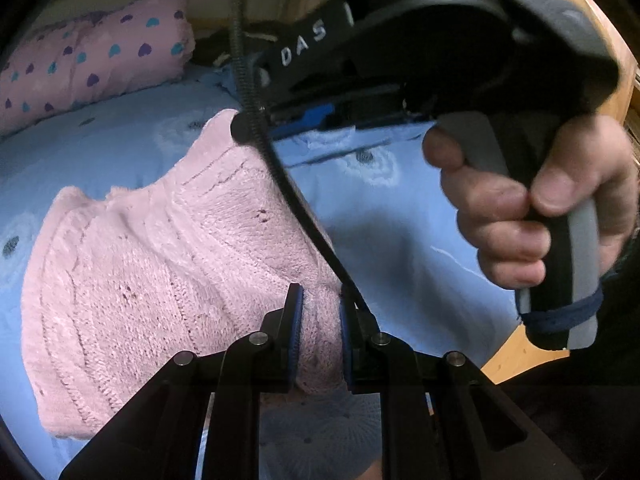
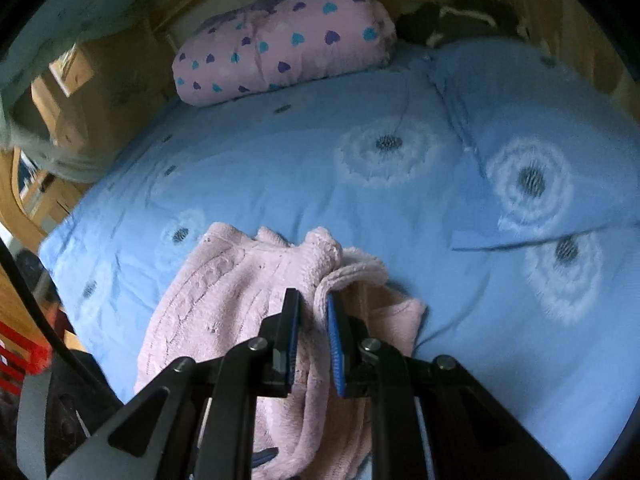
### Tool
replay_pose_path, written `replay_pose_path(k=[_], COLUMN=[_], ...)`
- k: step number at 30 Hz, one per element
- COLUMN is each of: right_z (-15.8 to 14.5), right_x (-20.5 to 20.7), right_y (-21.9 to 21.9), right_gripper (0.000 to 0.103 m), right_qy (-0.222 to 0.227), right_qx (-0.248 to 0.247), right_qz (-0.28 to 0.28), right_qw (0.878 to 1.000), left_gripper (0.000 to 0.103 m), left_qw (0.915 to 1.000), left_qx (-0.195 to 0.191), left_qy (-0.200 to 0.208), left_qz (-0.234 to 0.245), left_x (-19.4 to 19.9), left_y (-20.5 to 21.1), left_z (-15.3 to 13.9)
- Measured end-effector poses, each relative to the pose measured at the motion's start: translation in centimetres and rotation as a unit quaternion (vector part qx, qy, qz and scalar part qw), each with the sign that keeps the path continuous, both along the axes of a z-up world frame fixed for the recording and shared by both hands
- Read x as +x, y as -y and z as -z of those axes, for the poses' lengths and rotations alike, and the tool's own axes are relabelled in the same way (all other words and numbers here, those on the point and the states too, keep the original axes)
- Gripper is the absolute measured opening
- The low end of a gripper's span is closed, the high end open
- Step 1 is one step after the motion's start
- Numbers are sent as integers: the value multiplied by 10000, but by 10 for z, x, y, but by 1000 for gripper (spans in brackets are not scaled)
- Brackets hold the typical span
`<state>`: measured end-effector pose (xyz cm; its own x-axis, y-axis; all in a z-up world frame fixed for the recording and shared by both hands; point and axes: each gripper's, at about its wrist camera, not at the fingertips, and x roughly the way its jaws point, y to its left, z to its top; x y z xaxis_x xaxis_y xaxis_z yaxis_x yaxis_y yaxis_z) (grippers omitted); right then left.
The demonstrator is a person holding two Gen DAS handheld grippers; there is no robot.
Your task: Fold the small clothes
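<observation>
Pillow (image 2: 280, 40) behind sweater (image 2: 224, 304), duvet (image 2: 280, 168) beneath

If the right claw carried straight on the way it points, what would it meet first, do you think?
The right claw is already shut on the pink knitted garment. Beyond that fabric, it would probably meet the blue duvet; depth is unclear.

White letters "DAS" stand on the black body of the right tool (image 1: 320, 44) in left wrist view; more lettering possibly follows, blurred. Nothing else legible.
</observation>
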<state>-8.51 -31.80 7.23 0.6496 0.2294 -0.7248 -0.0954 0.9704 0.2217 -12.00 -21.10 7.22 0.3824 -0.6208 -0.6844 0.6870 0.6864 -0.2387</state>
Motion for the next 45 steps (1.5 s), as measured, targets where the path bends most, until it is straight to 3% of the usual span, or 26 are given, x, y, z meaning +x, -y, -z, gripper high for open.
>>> replay_pose_path(k=[3, 7, 10, 11, 13, 15, 19, 20, 25, 27, 30, 32, 33, 34, 36, 37, 41, 45], right_z=[8, 33, 42, 44, 48, 53, 69, 71, 67, 66, 53, 40, 34, 31, 28, 29, 45, 62], right_x=[4, 14, 16, 15, 14, 12, 11, 10, 2, -2, -19, -38, -48, -52, -62, -65, -64, -59], right_y=[-2, 22, 44, 51, 64, 71, 72, 69, 42, 34, 19, 1, -9, -15, -33, -40, -55, -52], right_gripper=[14, 14, 15, 17, 39, 49, 49, 49, 52, 53, 53, 54, 56, 58, 59, 59, 59, 59], right_qy=[-177, -878, -1092, -1132, -1170, -1235, -1694, -1756, -1688, -1618, -1346, -1024, -821, -697, -432, -354, -513, -683], right_qx=[-347, -153, 97, 223, 487, 804, 1737, 1772, 769, 376, -87, -317, -404, -447, -537, -556, -483, -310], right_qz=[136, 600, 967, 1083, 1268, 1359, 1125, 1096, 1211, 1353, 1391, 1248, 1159, 1104, 982, 946, 1038, 1184], right_qw=[9991, 9942, 9892, 9874, 9838, 9797, 9636, 9622, 9751, 9768, 9810, 9864, 9890, 9904, 9928, 9933, 9921, 9901], left_gripper=[0, 0, 0, 0, 0, 0, 0, 0, 8, 12, 21, 28, 31, 32, 32, 32, 32, 32], left_qw=[9998, 9997, 9995, 9995, 9995, 9995, 9992, 9990, 9922, 9912, 9952, 9900, 9827, 9796, 9794, 9797, 9835, 9854], left_qx=[47, 18, -67, -91, -105, -108, -341, -371, -557, -784, -975, -632, -325, -192, -53, -113, -411, -781], left_qy=[-196, -211, -283, -302, -301, -259, -223, -218, -954, -923, 42, 789, 903, 818, 181, -174, -918, -903], left_qz=[52, 100, 92, 92, 91, 122, 60, 95, 572, 535, 15, -983, -1586, -1825, -2009, -1992, -1501, -1214], left_x=[6, 13, 19, 22, 25, 27, 19, 20, 26, 15, -16, -30, -28, -24, -4, 6, 35, 33], left_y=[1, 1, -1, -3, -4, -7, -18, -19, -25, -54, -115, -158, -177, -187, -203, -210, -208, -202], left_z=[12, 16, 16, 16, 16, 15, 8, 7, 19, 2, -27, -31, -26, -20, 2, 14, 41, 35])
